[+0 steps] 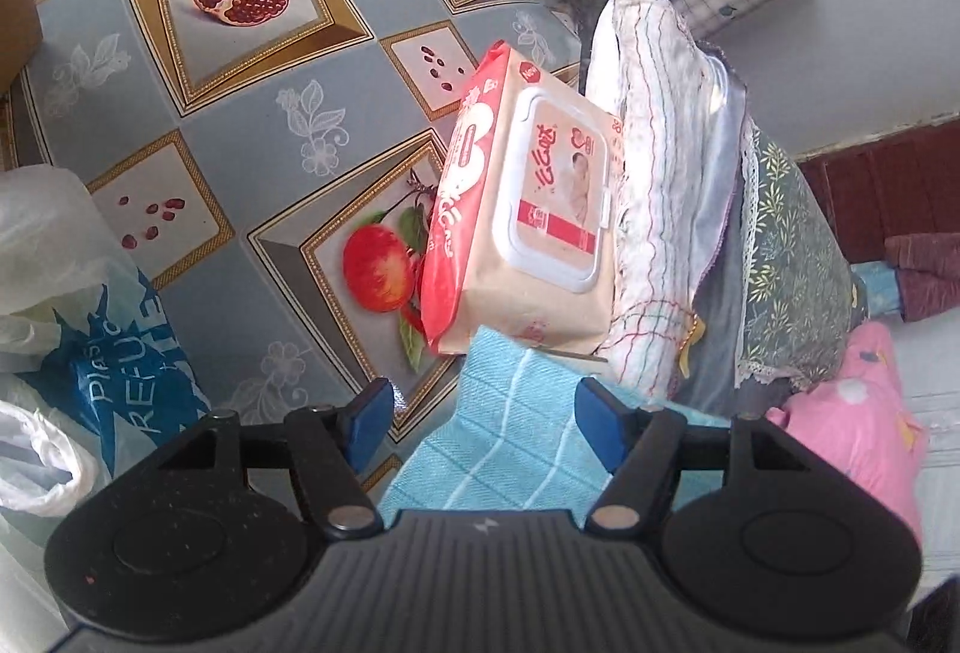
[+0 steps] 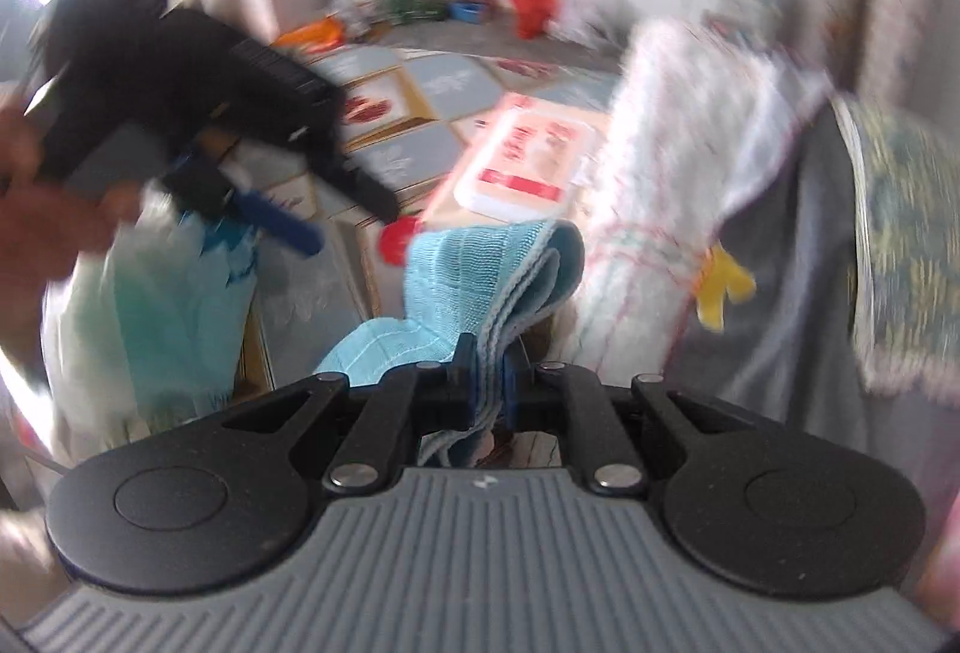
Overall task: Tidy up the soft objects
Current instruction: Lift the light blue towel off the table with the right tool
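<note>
The right gripper (image 2: 487, 383) is clamped on a folded light-blue towel (image 2: 480, 257), its two blue-padded jaws drawn tight together with the towel's pale hemmed edges pinched between them. From the jaws the cloth rises in a thick fold and bends over toward the pack of wet wipes (image 2: 528, 155), which lies on the table just beyond it; the right wrist view is smeared by motion blur, so finer detail of the fold cannot be made out. To the right of the towel, in the same view, stands a bundle of white cloth with red and green stripes (image 2: 654, 185), a yellow tag hanging at its lower side. The left gripper (image 1: 486, 413) stands with its jaws apart; the blue towel (image 1: 516, 437) lies below and between the two blue pads (image 1: 600, 422), but neither pad presses on it. In the right wrist view this left gripper (image 2: 312, 227) appears at the left, held in a hand (image 2: 42, 209), above and to the left of the towel and clear of it. Seen from the left wrist camera, the towel's far edge reaches the near end of the wet-wipes pack (image 1: 528, 209), which rests on the tablecloth printed with pomegranates (image 1: 240, 125) and leans against the striped white bundle (image 1: 660, 185). Beyond that bundle lie a grey cloth and a dark leaf-patterned fabric with lace trim (image 1: 792, 263), then a pink cloth (image 1: 852, 425). At the left edge of the table sits a blue and white plastic bag (image 1: 114, 353).
</note>
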Action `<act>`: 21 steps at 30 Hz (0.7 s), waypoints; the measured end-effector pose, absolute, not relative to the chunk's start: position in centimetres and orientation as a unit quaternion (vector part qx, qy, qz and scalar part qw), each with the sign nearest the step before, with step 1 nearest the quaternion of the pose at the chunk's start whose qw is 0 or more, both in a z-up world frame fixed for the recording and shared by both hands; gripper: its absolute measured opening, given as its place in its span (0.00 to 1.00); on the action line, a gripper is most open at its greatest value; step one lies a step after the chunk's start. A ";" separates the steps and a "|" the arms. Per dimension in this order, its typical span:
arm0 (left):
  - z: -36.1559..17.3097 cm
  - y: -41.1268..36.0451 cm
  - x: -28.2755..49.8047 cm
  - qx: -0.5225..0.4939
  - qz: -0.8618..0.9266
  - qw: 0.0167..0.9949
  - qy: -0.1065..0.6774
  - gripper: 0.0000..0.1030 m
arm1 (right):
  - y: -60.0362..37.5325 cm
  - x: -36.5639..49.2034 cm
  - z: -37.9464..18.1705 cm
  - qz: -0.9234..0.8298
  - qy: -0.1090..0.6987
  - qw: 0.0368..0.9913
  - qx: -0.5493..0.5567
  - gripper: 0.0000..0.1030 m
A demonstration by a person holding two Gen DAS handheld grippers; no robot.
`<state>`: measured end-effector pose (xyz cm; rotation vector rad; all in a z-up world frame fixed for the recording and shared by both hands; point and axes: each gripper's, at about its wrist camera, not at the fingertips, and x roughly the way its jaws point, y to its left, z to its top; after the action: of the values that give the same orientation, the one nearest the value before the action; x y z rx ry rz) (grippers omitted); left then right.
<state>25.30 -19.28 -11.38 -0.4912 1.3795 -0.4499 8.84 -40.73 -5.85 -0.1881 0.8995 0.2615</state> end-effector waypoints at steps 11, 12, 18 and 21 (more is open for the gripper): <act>-12.0 -19.5 24.6 -0.221 -0.196 0.706 0.644 0.69 | -34.9 2.7 -6.9 0.273 0.316 0.769 -0.484 0.07; -12.3 -19.9 24.4 -0.210 -0.197 0.702 0.651 0.68 | -34.8 2.4 -6.9 0.279 0.309 0.761 -0.497 0.07; -13.7 -21.3 22.4 -0.148 -0.211 0.683 0.684 0.59 | -34.6 1.6 -5.8 0.284 0.301 0.763 -0.497 0.11; -14.3 -21.4 21.7 -0.130 -0.213 0.674 0.695 0.58 | -35.4 1.7 -4.8 0.270 0.320 0.787 -0.452 0.27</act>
<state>21.67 -21.45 -14.32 -0.2917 1.5645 -0.4800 1.71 -35.35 -4.82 -0.9743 0.6902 0.5829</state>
